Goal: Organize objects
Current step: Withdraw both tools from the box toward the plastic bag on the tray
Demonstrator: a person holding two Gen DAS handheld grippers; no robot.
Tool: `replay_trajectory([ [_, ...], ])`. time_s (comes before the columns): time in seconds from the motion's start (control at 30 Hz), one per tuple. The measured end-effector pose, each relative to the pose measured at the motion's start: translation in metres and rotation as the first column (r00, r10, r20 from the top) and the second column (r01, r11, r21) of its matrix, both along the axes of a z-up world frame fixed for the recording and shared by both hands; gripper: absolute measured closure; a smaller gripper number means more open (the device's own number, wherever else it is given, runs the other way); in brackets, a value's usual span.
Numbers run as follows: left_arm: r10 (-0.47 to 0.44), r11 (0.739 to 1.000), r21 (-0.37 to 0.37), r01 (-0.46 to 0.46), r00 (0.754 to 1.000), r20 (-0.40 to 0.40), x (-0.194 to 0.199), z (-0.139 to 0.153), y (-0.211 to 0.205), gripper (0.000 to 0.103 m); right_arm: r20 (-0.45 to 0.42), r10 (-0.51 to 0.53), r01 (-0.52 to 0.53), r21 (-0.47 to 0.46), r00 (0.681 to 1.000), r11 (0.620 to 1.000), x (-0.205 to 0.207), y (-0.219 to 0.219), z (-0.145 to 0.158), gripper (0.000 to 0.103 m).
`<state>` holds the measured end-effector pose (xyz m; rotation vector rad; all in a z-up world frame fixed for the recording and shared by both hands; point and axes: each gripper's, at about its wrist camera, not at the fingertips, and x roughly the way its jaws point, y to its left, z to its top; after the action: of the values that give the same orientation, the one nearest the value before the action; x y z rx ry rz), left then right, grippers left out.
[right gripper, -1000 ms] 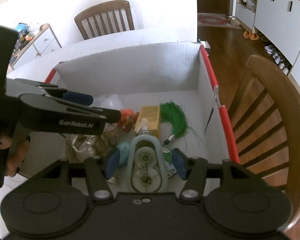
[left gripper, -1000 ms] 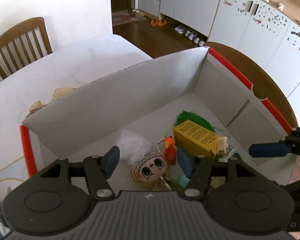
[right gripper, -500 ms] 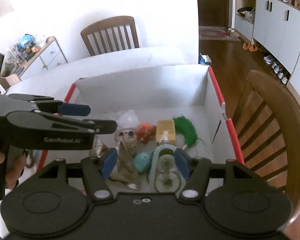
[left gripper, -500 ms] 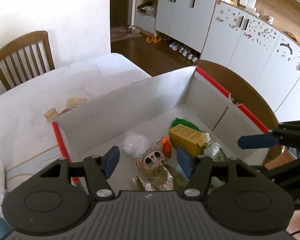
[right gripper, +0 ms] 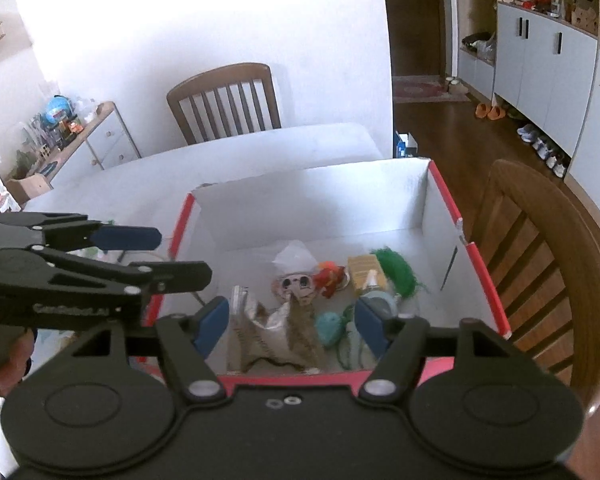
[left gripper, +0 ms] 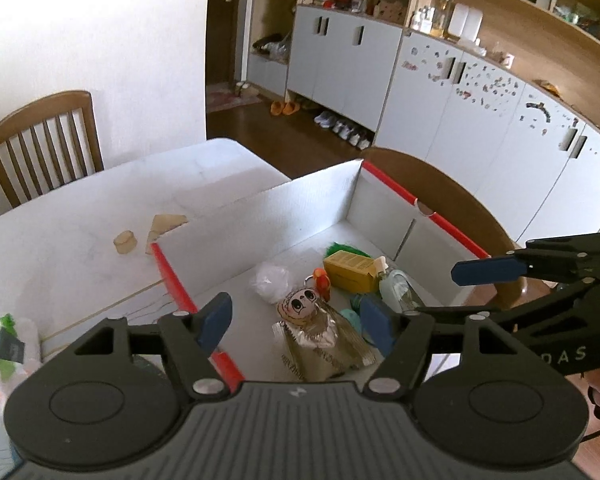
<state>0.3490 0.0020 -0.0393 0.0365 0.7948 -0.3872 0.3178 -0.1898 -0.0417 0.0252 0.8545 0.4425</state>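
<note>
A white cardboard box with red rims [left gripper: 260, 216] [right gripper: 312, 200] stands on the table. It holds a doll-face bag [left gripper: 304, 304] [right gripper: 296, 284], a yellow carton [left gripper: 348, 270] [right gripper: 362, 274], a green tassel [right gripper: 396, 270], a red bird charm [left gripper: 322, 282], a white plastic wad [left gripper: 270, 280], a teal ball [right gripper: 328, 326] and a tape dispenser [left gripper: 396, 286]. My left gripper [left gripper: 296, 320] is open and empty above the box's near-left edge. My right gripper [right gripper: 288, 324] is open and empty above the box's near rim.
Small beige wooden pieces [left gripper: 126, 242] lie on the white table [left gripper: 60, 248] left of the box. A snack packet [left gripper: 8, 348] lies at the table's left edge. Wooden chairs stand behind the table [right gripper: 226, 100] and to the right of the box [right gripper: 540, 264].
Both grippers have pulled back and up out of the box. The tape dispenser that lay between the right fingers now lies in the box.
</note>
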Motion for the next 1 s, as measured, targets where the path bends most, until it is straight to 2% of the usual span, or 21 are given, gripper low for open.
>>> replay_trajectory([
  [0.17,-0.012,1.000,-0.009,0.012,1.000,0.021,-0.021,0.011,0.018,0.032,0.030,-0.018,0.017,0.018,0.999,1.000,-0.019,0.013,0.009,0.027],
  [0.33,-0.005,1.000,-0.022,0.007,0.999,0.049,-0.039,0.019,0.041,0.020,0.064,-0.032,0.030,0.031,0.997,0.999,-0.037,0.028,0.016,0.018],
  [0.53,0.013,0.999,-0.033,-0.010,0.997,0.071,-0.055,0.026,0.071,0.019,0.101,-0.043,0.039,0.039,0.994,0.998,-0.058,0.052,0.021,0.011],
  [0.6,0.019,0.999,-0.035,-0.017,0.997,0.075,-0.060,0.027,0.080,0.018,0.111,-0.040,0.036,0.039,0.993,0.999,-0.064,0.060,0.022,0.010],
  [0.7,0.029,0.999,-0.036,-0.026,0.996,0.083,-0.066,0.028,0.093,0.006,0.119,-0.035,0.031,0.042,0.992,0.999,-0.071,0.070,0.023,0.009],
  [1.0,0.075,0.996,-0.060,-0.068,0.990,0.118,-0.079,0.028,0.130,0.001,0.134,-0.011,0.007,0.033,0.991,0.999,-0.082,0.101,0.025,0.008],
])
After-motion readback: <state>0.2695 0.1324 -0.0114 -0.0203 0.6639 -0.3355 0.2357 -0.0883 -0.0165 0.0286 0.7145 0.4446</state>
